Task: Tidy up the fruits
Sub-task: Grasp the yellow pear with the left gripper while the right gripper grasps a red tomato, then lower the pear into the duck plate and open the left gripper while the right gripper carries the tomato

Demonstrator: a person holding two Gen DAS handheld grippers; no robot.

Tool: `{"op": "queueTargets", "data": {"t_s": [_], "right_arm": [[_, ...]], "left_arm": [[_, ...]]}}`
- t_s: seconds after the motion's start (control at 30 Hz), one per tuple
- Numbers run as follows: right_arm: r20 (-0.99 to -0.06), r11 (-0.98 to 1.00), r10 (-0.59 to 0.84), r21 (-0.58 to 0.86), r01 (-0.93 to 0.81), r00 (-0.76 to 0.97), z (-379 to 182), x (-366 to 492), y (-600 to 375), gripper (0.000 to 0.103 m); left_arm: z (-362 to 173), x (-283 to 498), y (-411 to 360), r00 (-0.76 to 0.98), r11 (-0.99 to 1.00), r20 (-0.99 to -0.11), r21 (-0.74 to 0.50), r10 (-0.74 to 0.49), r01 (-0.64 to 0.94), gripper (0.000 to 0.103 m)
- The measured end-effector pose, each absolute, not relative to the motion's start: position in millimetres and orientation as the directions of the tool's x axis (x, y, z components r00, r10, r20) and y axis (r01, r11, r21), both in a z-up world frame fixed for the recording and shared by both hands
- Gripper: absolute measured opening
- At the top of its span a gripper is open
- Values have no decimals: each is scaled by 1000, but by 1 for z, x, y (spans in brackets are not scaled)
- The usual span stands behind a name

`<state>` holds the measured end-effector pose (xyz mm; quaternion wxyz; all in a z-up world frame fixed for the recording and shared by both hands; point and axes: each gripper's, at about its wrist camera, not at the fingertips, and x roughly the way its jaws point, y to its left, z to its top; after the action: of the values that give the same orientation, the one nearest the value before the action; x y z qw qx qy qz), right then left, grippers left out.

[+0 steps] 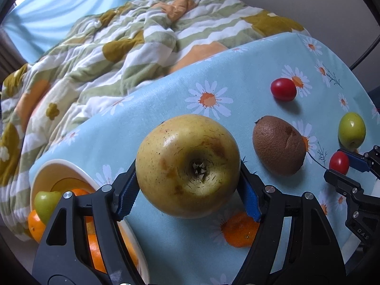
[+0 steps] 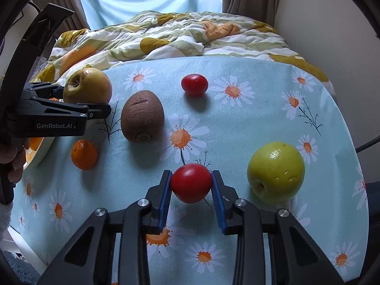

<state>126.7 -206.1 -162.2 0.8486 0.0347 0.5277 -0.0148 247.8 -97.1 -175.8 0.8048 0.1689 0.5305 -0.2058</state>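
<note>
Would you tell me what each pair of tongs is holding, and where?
Left tongs clamp the yellow apple across its sides; right tongs pinch a red tomato at its sides.

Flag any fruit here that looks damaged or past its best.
Two stand out. The yellow apple held in the left tongs has brown bruise patches around its calyx. The kiwi on the tablecloth looks shrivelled, with a creased dent in its skin. The other fruits look sound.

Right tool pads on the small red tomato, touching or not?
Touching. The right wrist view shows both blue pads of the right tool pressed against the sides of the red tomato, with no gap on either side.
</note>
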Motion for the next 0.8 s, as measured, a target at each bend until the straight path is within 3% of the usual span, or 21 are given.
{"op": "queueTargets", "data": {"t_s": [0.4, 0.8], "right_arm": [[-857, 999, 45, 41, -19, 514, -115, 122, -210, 30], [-823, 971, 175, 53, -233, 540, -75, 131, -190, 30]], "left_arm": [[-122, 222, -83, 439, 913, -884, 36, -160, 405, 80], [-81, 187, -38, 525, 980, -844, 2, -106, 201, 80]]}}
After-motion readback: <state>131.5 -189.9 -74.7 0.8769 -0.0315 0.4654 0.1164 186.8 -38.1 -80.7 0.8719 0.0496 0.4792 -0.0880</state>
